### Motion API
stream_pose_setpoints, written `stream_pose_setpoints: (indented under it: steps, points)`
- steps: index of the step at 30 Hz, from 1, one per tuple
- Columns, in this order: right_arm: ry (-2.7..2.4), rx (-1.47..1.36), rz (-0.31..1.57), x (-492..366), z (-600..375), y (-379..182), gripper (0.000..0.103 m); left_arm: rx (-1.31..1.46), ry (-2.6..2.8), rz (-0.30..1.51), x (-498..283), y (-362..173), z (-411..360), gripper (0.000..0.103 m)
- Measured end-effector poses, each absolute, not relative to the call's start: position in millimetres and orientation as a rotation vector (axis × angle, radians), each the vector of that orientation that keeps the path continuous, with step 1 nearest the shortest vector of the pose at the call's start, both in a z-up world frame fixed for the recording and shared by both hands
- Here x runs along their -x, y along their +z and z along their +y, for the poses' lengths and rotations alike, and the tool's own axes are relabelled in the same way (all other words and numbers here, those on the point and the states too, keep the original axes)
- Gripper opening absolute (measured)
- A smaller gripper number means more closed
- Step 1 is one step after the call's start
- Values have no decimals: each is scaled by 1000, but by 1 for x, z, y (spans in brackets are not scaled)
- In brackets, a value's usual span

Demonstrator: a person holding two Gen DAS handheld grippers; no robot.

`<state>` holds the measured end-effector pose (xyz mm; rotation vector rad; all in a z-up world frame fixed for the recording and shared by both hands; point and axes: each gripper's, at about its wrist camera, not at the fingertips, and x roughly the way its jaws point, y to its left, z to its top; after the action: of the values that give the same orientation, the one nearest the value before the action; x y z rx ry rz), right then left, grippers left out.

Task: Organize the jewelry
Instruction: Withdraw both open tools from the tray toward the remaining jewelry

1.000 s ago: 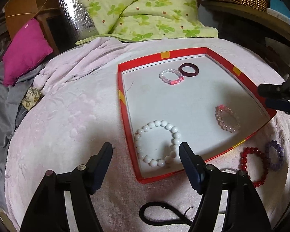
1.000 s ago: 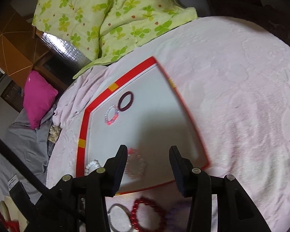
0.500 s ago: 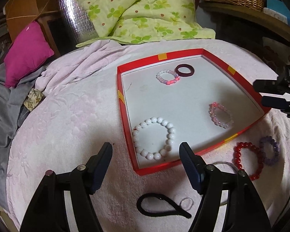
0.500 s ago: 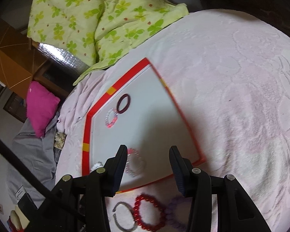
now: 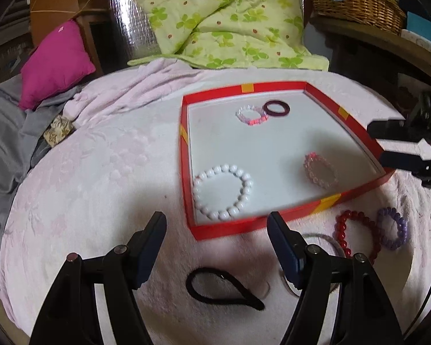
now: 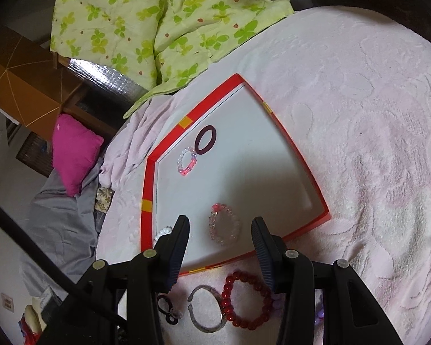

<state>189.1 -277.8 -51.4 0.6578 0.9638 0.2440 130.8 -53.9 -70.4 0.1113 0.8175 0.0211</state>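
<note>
A red-rimmed white tray (image 5: 238,227) (image 6: 149,172) lies on the pink blanket. In it are a white bead bracelet (image 5: 222,192), a clear pink bracelet (image 5: 320,171) (image 6: 224,224), a pale pink bead bracelet (image 5: 251,115) (image 6: 186,161) and a dark maroon ring (image 5: 277,108) (image 6: 204,139). Outside its near edge lie a red bead bracelet (image 5: 355,235) (image 6: 245,299), a purple bracelet (image 5: 393,231), a silver bangle (image 6: 205,309) and a black hair tie (image 5: 221,289). My left gripper (image 5: 217,251) is open, above the blanket near the hair tie. My right gripper (image 6: 221,247) is open over the tray's near edge, also seen in the left wrist view (image 5: 388,143).
A green clover quilt (image 5: 221,20) lies behind the tray. A magenta pillow (image 5: 54,63) and grey cloth (image 5: 3,143) are at the left. A wicker basket (image 5: 356,0) stands on a shelf at the back right.
Both grippers have drawn back from the tray, so more of the blanket and the loose jewelry in front of it shows. Both stay open and empty.
</note>
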Motion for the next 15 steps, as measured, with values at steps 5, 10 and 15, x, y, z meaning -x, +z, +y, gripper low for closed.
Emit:
stream_pose_setpoints:
  steps: [5, 10, 15]
  points:
    - [253, -639, 954, -186, -281, -45, 48, -192, 28, 802, -116, -73, -72, 73]
    - [262, -653, 953, -184, -289, -44, 48, -298, 17, 738, -88, -70, -79, 74]
    - [269, -656, 945, -183, -297, -43, 48, -308, 37, 744, -68, -74, -58, 74]
